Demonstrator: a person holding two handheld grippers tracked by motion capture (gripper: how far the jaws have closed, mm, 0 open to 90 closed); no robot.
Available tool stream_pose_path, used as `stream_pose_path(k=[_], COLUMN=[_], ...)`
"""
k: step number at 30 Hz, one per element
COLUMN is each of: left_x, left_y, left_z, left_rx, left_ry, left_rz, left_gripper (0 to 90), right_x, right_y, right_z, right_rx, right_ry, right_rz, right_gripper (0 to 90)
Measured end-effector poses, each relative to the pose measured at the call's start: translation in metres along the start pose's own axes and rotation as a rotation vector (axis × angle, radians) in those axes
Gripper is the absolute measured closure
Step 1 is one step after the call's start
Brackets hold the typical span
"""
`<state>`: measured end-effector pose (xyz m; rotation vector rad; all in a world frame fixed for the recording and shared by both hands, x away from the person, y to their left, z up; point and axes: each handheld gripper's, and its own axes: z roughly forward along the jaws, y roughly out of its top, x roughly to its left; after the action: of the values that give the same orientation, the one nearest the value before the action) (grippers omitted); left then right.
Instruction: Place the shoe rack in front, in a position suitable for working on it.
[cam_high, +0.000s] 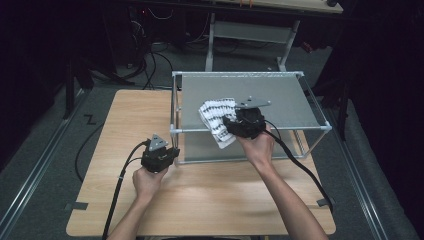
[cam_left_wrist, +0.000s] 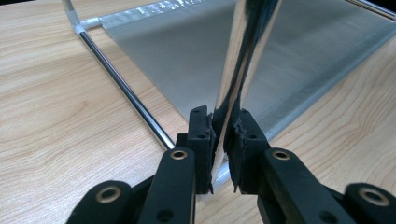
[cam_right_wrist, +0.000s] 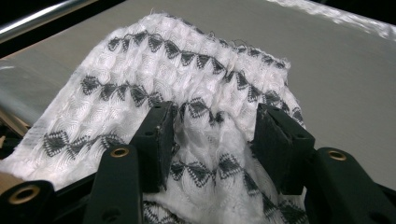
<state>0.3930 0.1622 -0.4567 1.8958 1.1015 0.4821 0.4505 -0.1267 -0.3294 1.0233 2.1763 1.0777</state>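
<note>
My left hand-held gripper (cam_high: 161, 156) sits at the front left corner of the metal rack (cam_high: 300, 73), near the middle of the wooden table (cam_high: 210, 200). In the left gripper view its jaws are pressed tight on the rack's shiny upright post (cam_left_wrist: 236, 79), pinching it just above the table.

My right hand-held gripper (cam_high: 235, 126) reaches over the rack's front rail to the white cloth with dark diamond stripes (cam_high: 216, 117). The cloth lies on the rack's grey upper shelf (cam_high: 280, 100), and its near end hangs over the front rail. In the right gripper view the jaws stand spread, one on each side of a raised fold of the cloth (cam_right_wrist: 187, 84). The fabric bulges up between the pads (cam_right_wrist: 159, 135) and brushes their inner faces, but they are not squeezing it.
</note>
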Motion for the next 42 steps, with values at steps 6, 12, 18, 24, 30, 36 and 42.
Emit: stream_pose_path(k=[6, 12, 18, 24, 30, 36, 42], left_x=[0.000, 0.000, 0.000, 0.000, 0.000, 0.000, 0.003], left_y=[0.000, 0.001, 0.001, 0.001, 0.001, 0.001, -0.001], left_z=[0.000, 0.000, 0.000, 0.000, 0.000, 0.000, -0.003], left_rx=[0.002, 0.006, 0.007, 0.008, 0.006, 0.007, 0.001], left_ry=[-0.003, 0.000, 0.000, -0.001, -0.002, -0.001, 0.011], left_rz=[0.000, 0.003, 0.003, 0.003, 0.002, 0.002, -0.008], left_gripper=[79.9, 80.0, 80.0, 80.0, 80.0, 79.9, 79.9], right_x=[-0.024, -0.043, -0.057, -0.072, -0.094, -0.121, -0.138], right_y=[-0.012, -0.021, -0.029, -0.036, -0.046, -0.059, -0.067], right_z=[-0.013, -0.022, -0.029, -0.038, -0.052, -0.066, -0.077], right_rx=[0.000, -0.007, -0.010, -0.010, 0.007, 0.000, 0.014], right_ry=[-0.025, -0.045, -0.049, -0.086, -0.147, -0.205, -0.273], right_rz=[0.032, 0.063, 0.086, 0.102, 0.115, 0.160, 0.162], right_gripper=[50.1, 51.4, 55.1, 55.3, 60.7, 63.8, 67.2])
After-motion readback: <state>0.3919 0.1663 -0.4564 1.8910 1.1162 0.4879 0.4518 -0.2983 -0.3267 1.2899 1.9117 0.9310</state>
